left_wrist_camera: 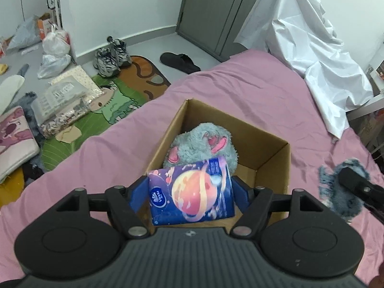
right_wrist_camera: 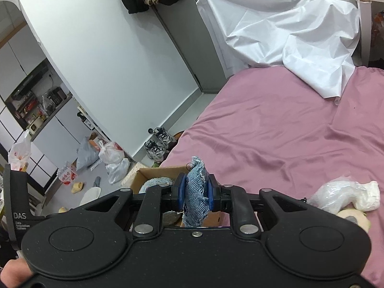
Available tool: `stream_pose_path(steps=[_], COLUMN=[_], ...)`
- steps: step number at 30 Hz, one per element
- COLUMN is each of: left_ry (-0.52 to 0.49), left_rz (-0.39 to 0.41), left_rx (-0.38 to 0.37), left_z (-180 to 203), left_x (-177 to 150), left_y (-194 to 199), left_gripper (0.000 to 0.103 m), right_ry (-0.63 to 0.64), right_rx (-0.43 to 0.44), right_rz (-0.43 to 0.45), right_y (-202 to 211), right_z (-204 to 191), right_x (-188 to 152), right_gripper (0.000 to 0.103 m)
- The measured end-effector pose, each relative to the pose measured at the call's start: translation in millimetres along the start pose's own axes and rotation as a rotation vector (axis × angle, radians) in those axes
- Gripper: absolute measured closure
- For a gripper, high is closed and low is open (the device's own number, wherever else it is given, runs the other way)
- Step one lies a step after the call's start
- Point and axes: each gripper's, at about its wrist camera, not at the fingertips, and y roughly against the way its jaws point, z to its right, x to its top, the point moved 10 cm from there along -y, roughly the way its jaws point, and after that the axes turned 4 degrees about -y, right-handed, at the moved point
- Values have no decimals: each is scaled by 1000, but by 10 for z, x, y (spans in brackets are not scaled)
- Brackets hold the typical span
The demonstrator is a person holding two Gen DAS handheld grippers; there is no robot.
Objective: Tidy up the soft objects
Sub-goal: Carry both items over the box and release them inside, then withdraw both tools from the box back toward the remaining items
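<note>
The tissue pack (left_wrist_camera: 190,192) is a soft purple packet printed with an orange ringed planet and a round blue logo at its lower left corner; it sits tilted between the blue pads of the left gripper (left_wrist_camera: 189,195), which pinch it on both sides with the jaws spread wide around it, directly above the near edge of the cardboard box (left_wrist_camera: 271,165); the box stands open-topped on the pink bedsheet (left_wrist_camera: 252,96), and inside it a grey-blue plush toy (left_wrist_camera: 204,144) with pink ears fills the far left half, leaving bare cardboard floor at the right; the right gripper (right_wrist_camera: 194,193) has its jaws pressed nearly together on a frayed piece of blue denim (right_wrist_camera: 195,192), which stands up above the pads and hangs down below them; in the left wrist view that gripper and its denim hang to the right of the box, apart from its wall; the sheet beyond the box lies bare up to a crumpled white cover (left_wrist_camera: 312,48) at the far end; in the right wrist view a clear plastic bag of white stuff (right_wrist_camera: 345,194) lies on the sheet at the right; the bed's left edge drops to a floor crowded with sneakers (left_wrist_camera: 111,56), bags and a patterned mat.
</note>
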Motion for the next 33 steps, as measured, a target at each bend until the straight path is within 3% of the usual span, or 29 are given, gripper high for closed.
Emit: stream_pose_path(steps=[11, 14, 18, 27, 33], left_ry=[-8, -11, -22, -32, -49], left_rz=[-18, -35, -44, -48, -40], left_rx=[-27, -28, -30, -30, -27], left_z=[-92, -124, -144, -59, 48], left_x=[81, 63, 36, 10, -15], left_y=[10, -10, -12, 110, 241], left_gripper=[30, 30, 29, 14, 10], right_ry=[17, 5, 1, 48, 94], right_rx=[1, 2, 7, -53, -88], right_rz=[-25, -11, -10, -31, -26], right_y=[-301, -318, -342, -184, 48], right_z=[-247, -288, -307, -307, -280], right_x=[-49, -7, -24, -69, 27], right_gripper=[84, 78, 49, 17, 5])
